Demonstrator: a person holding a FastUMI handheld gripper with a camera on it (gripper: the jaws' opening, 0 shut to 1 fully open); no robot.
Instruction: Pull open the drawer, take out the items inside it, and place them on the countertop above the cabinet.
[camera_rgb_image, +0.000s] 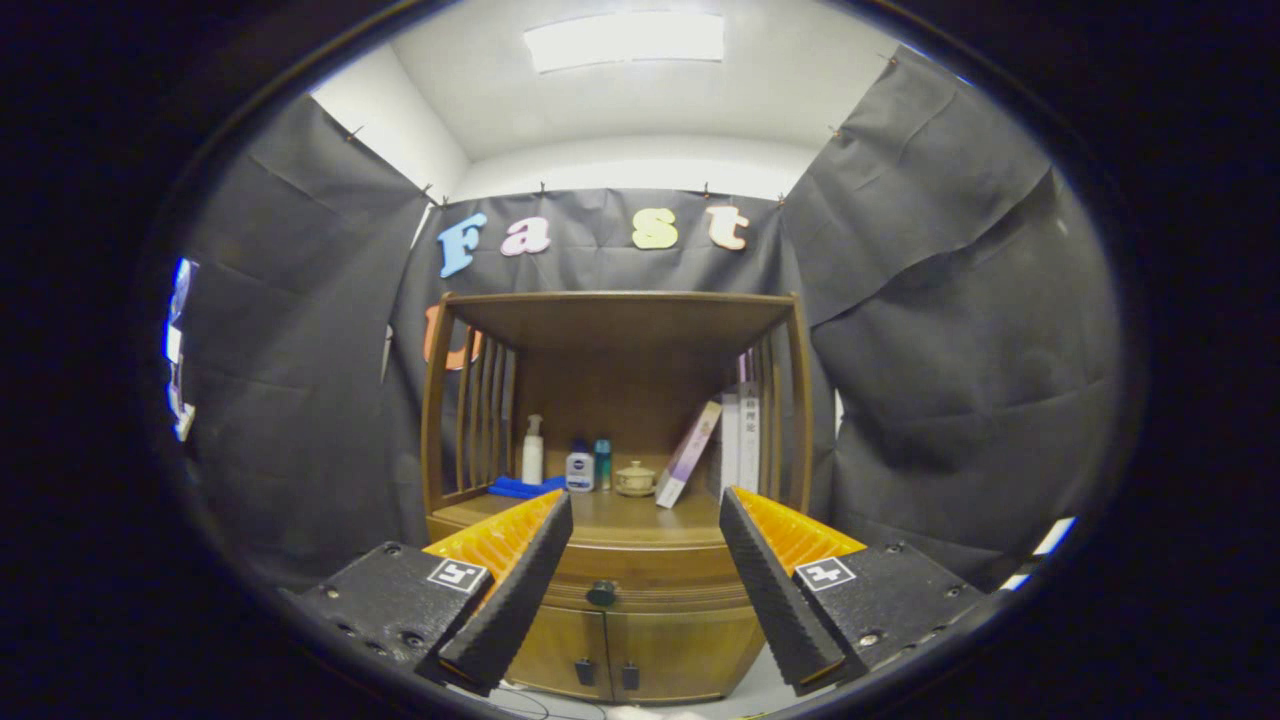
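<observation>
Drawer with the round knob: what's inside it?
Can't tell: the drawer is closed, hiding everything inside. Only its front and knob show, between the open gripper's fingers, which hold nothing.

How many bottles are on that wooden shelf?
3: a white pump bottle by the blue cloth, then a squat bottle and a slim teal one; others may be hidden.
</observation>
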